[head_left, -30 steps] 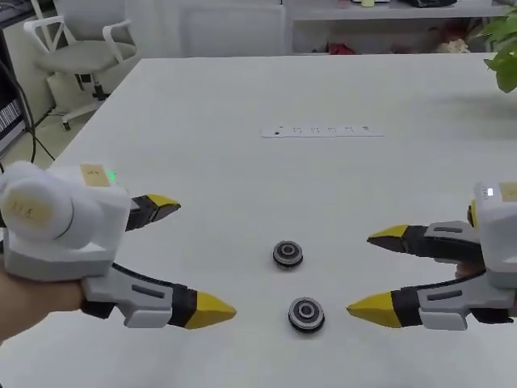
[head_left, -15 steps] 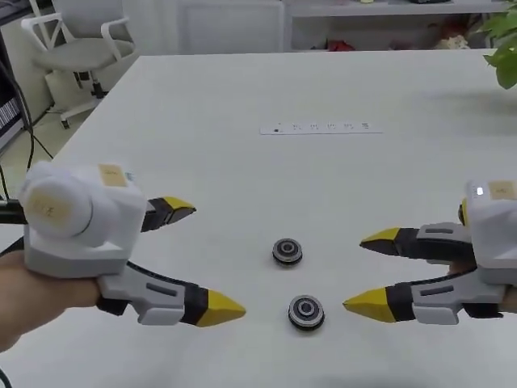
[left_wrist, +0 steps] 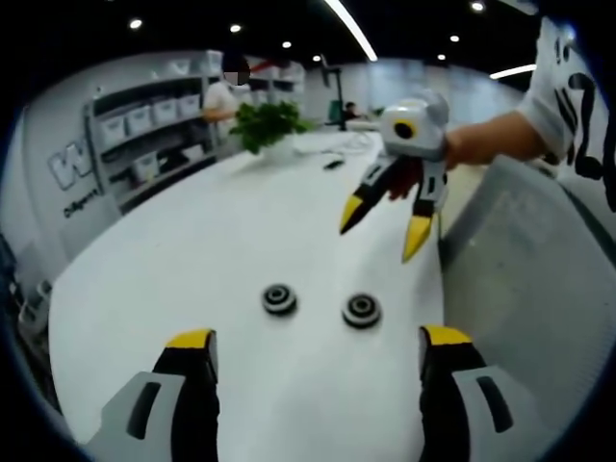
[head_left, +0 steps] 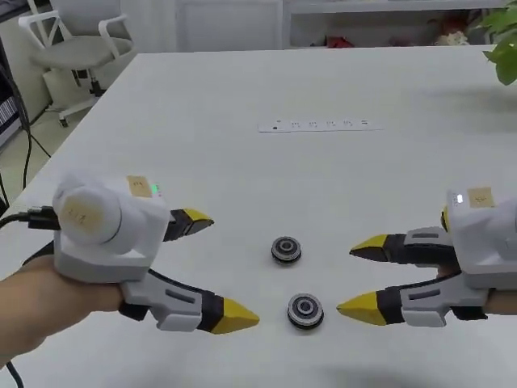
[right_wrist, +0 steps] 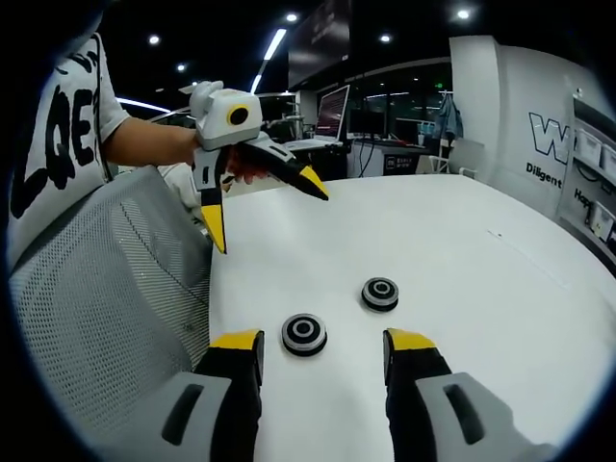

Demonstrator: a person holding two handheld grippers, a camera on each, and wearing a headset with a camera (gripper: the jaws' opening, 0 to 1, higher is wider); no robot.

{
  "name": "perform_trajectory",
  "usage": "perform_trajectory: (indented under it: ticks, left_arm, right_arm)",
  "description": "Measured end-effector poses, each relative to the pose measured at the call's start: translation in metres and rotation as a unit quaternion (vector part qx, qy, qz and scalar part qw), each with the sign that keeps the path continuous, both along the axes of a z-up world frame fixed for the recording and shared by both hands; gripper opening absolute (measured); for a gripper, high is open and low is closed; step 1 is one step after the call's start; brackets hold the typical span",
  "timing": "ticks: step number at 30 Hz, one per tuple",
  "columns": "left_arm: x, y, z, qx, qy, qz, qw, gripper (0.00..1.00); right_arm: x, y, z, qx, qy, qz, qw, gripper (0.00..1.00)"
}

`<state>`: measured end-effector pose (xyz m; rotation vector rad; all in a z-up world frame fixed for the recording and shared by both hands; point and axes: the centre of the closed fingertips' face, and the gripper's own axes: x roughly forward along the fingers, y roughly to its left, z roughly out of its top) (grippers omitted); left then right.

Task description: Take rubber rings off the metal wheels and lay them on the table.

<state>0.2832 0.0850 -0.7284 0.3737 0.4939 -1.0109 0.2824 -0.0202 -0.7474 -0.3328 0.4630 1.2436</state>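
Two small metal wheels with black rubber rings lie flat on the white table: a far wheel and a near wheel. My left gripper hovers open just left of them, nothing between its yellow-tipped fingers. My right gripper hovers open to their right, also holding nothing. In the left gripper view the far wheel and near wheel lie ahead of the spread jaws, with the right gripper beyond. In the right gripper view the near wheel sits just past the jaws, the far wheel further on, the left gripper behind.
A flush power strip is set into the table further back. An office chair stands past the far left corner, and a green plant shows at the right edge. Bare tabletop surrounds the wheels.
Both grippers have drifted inward toward the two wheels, the left one more. Both stay open. The wheels have not moved.
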Motion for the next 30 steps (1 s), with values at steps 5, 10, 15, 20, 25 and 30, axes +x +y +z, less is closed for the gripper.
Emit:
perform_trajectory:
  ticks: [5, 10, 15, 20, 25, 30]
  left_arm:
    - [0.000, -0.004, -0.006, -0.003, 0.010, -0.004, 0.9999, 0.85]
    - [-0.001, -0.006, -0.011, -0.002, 0.016, -0.010, 0.9998, 0.83]
    - [0.001, -0.008, -0.012, -0.005, 0.016, -0.012, 0.9998, 0.79]
    - [0.001, -0.011, -0.015, -0.002, 0.020, -0.018, 0.9996, 0.77]
    - [0.002, -0.015, -0.018, -0.003, 0.018, -0.024, 0.9995, 0.72]
    - [0.002, -0.019, -0.021, -0.006, 0.025, -0.028, 0.9993, 0.70]
  right_arm:
    - [-0.001, 0.001, -0.007, -0.001, 0.010, -0.001, 1.0000, 0.47]
    - [-0.003, 0.002, -0.013, -0.002, 0.021, -0.004, 0.9998, 0.47]
    - [-0.003, 0.002, -0.019, -0.004, 0.025, -0.002, 0.9997, 0.45]
    - [-0.004, 0.004, -0.024, -0.003, 0.032, -0.001, 0.9995, 0.44]
    - [-0.001, 0.005, -0.031, -0.007, 0.037, 0.001, 0.9993, 0.42]
    - [-0.001, 0.007, -0.034, -0.007, 0.043, 0.004, 0.9990, 0.41]
